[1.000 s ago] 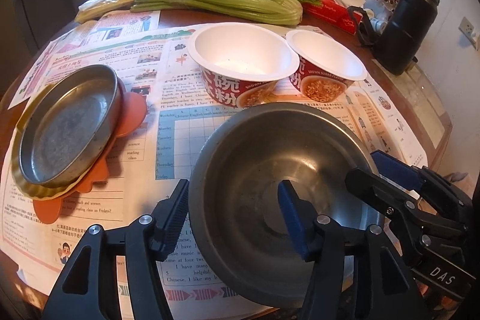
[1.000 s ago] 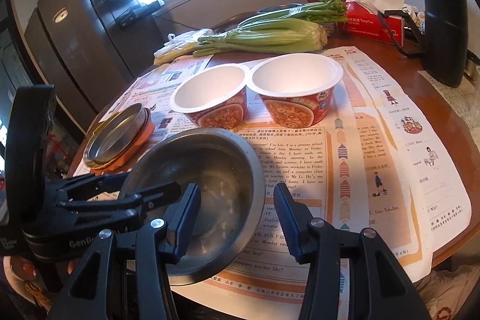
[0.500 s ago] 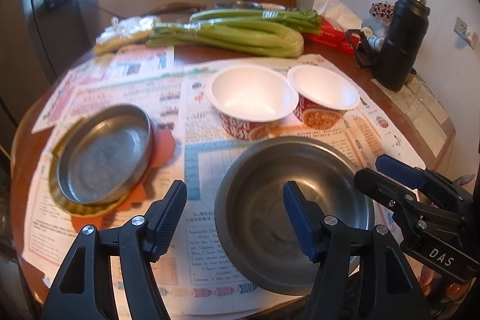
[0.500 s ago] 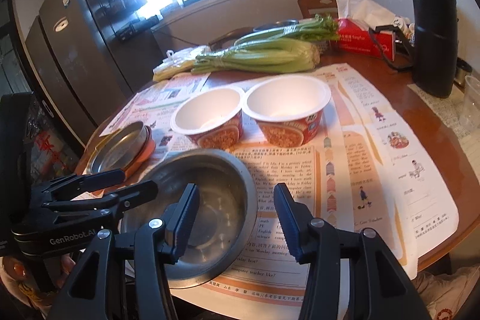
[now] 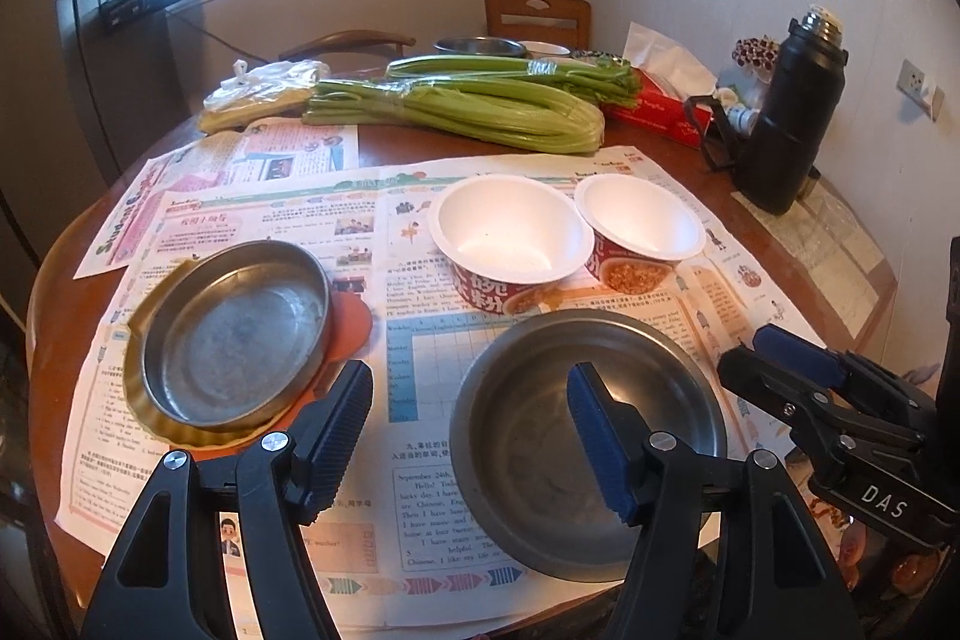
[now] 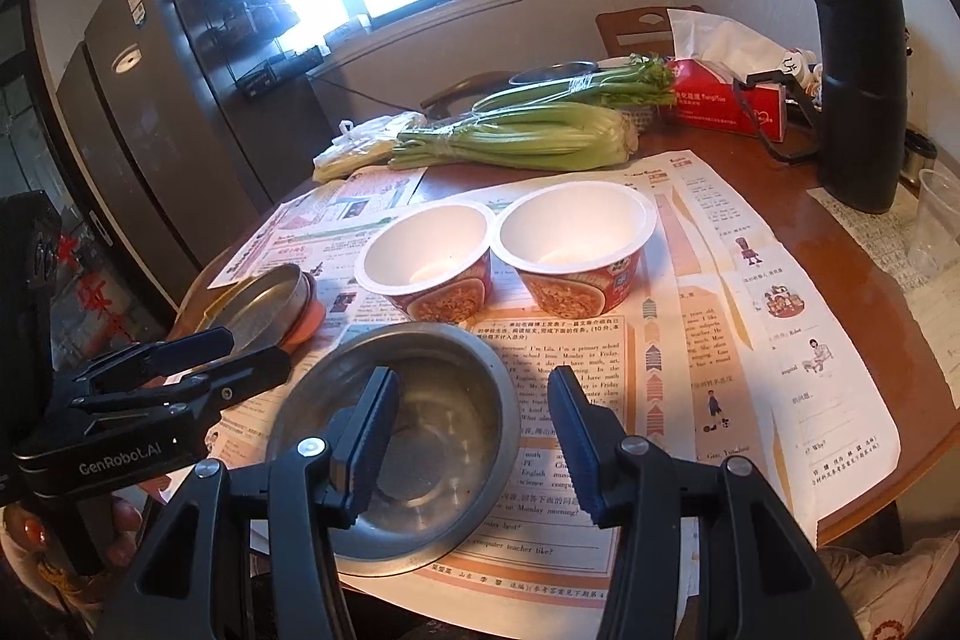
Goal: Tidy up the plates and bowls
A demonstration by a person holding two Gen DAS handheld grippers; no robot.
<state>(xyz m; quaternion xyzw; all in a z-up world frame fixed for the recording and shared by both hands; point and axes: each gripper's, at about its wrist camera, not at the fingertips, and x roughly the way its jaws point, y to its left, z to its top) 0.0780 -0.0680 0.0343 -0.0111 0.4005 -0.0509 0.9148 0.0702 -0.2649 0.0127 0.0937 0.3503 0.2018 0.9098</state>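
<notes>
Wood table (image 5: pixel 708 172), round, carries everything, with newspaper (image 5: pixel 300 220) spread over most of its near half. Celery (image 5: pixel 468 112) lies across the far side in two bundles. A black flask (image 5: pixel 786 124) stands upright at the far right, and a red tissue box (image 5: pixel 660 112) sits between it and the celery.

Nearest me, the steel bowl (image 5: pixel 528 436) rests upright on the newspaper by the table's front edge. To its left, well apart, a steel dish (image 5: pixel 234 334) sits on a yellow plate (image 5: pixel 135 400), which lies on an orange plate (image 5: pixel 351 322). Behind the steel bowl two paper bowls (image 5: pixel 510 232) stand rim to rim, both empty and white inside.

My left claw (image 5: pixel 469 373) hangs above the steel bowl's left rim. Its jaws have just been opening and now stand apart; the rim shows below the gap, but neither pad presses it. My right claw (image 6: pixel 474 376) hovers over the bowl's right rim, jaws apart too, clamped on nothing.
</notes>
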